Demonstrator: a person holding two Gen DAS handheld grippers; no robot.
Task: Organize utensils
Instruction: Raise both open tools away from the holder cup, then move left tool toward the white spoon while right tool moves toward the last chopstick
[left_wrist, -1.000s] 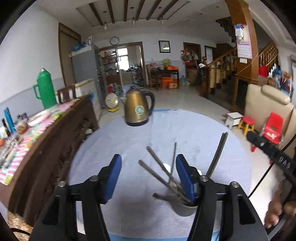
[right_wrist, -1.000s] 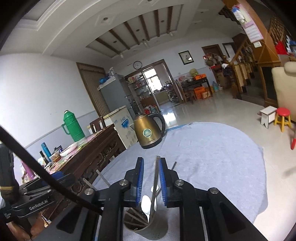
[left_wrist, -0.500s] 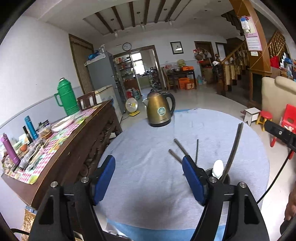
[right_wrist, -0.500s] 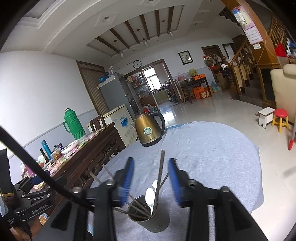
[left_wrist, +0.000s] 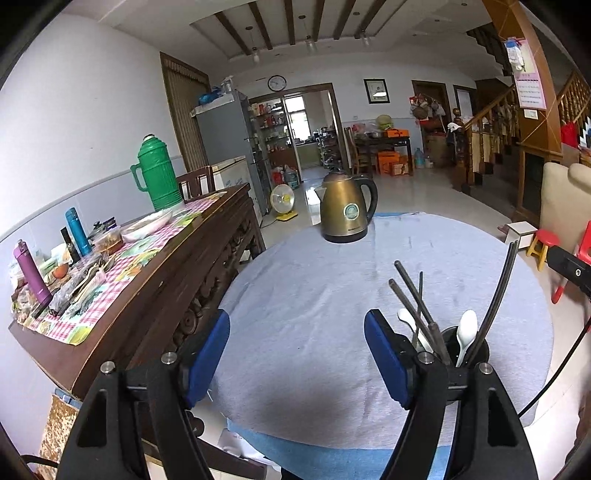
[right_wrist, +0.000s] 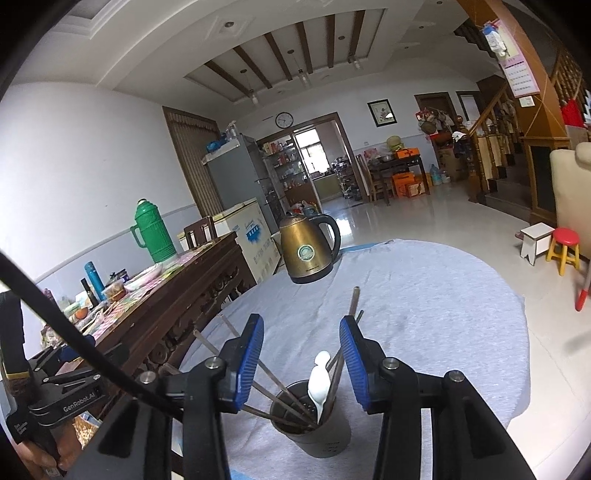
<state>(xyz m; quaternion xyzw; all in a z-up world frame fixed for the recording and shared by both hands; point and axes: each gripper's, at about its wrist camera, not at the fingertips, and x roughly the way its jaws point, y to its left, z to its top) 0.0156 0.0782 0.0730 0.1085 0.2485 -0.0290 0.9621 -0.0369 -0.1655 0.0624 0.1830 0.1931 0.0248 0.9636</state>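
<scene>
A dark metal utensil cup (right_wrist: 325, 435) stands on the round table's grey-blue cloth (right_wrist: 424, 314). It holds a white spoon (right_wrist: 319, 380), several metal chopsticks (right_wrist: 354, 302) and, in the left wrist view, a black pair (left_wrist: 502, 280). My right gripper (right_wrist: 302, 325) hovers open just above the cup, and the utensil tops stand between its blue pads without touching them. My left gripper (left_wrist: 297, 321) is open and empty over bare cloth. The cup (left_wrist: 480, 350) sits just behind its right finger, with a second white spoon (left_wrist: 466, 332) showing.
A brass kettle (left_wrist: 345, 210) stands at the table's far edge. A dark wooden sideboard (left_wrist: 177, 258) runs along the left, crowded with bottles, dishes and a green thermos (left_wrist: 157, 173). Small stools (right_wrist: 563, 247) and a staircase lie to the right.
My right gripper opened and let go of the metal chopstick, which now rests in the cup. My left gripper widened and shifted left, so the cup slid out from between its fingers.
</scene>
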